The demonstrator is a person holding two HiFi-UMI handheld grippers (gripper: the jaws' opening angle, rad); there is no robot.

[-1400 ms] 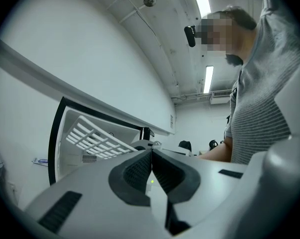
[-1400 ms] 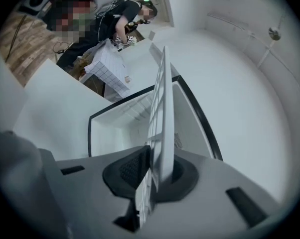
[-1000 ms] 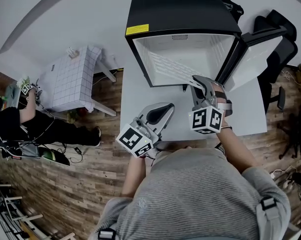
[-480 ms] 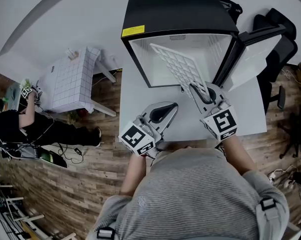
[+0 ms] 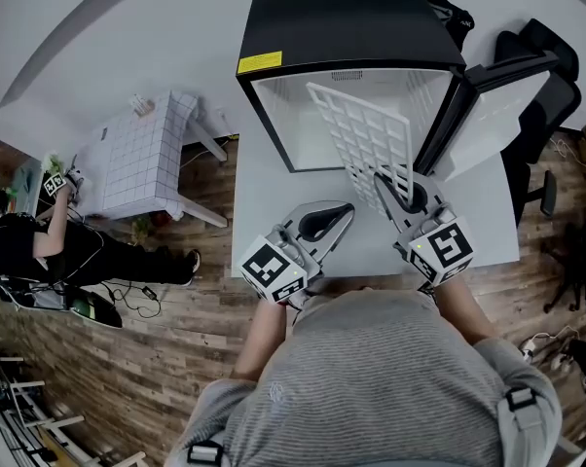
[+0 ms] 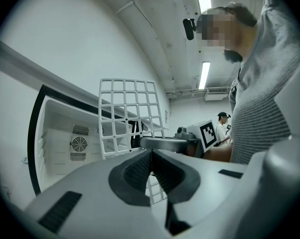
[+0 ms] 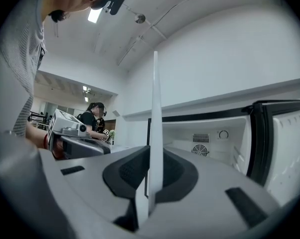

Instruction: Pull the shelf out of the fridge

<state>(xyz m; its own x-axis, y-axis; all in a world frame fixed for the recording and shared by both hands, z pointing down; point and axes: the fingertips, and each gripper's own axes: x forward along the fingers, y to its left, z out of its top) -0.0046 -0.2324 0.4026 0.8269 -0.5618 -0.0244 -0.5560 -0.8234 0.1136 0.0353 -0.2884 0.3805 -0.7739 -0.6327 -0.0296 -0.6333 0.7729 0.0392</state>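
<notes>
white grid shelf [image 5: 366, 139] clamped in right gripper [image 5: 395, 183] jaws; left gripper [image 5: 338, 212] jaws closed, empty.

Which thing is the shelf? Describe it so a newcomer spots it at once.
Find the black mini fridge standing open on the white table. Just in front of its white interior, the shelf is held up on edge, its lower end clamped in the right hand-held gripper. It is the only flat white grid of square holes, unlike the solid door beside it.

White lattice plastic shelf [image 5: 366, 136], black boxy fridge [image 5: 351, 17] with white interior, yellow label [image 5: 260, 61], brown wood-plank floor [image 5: 128, 358].
</notes>
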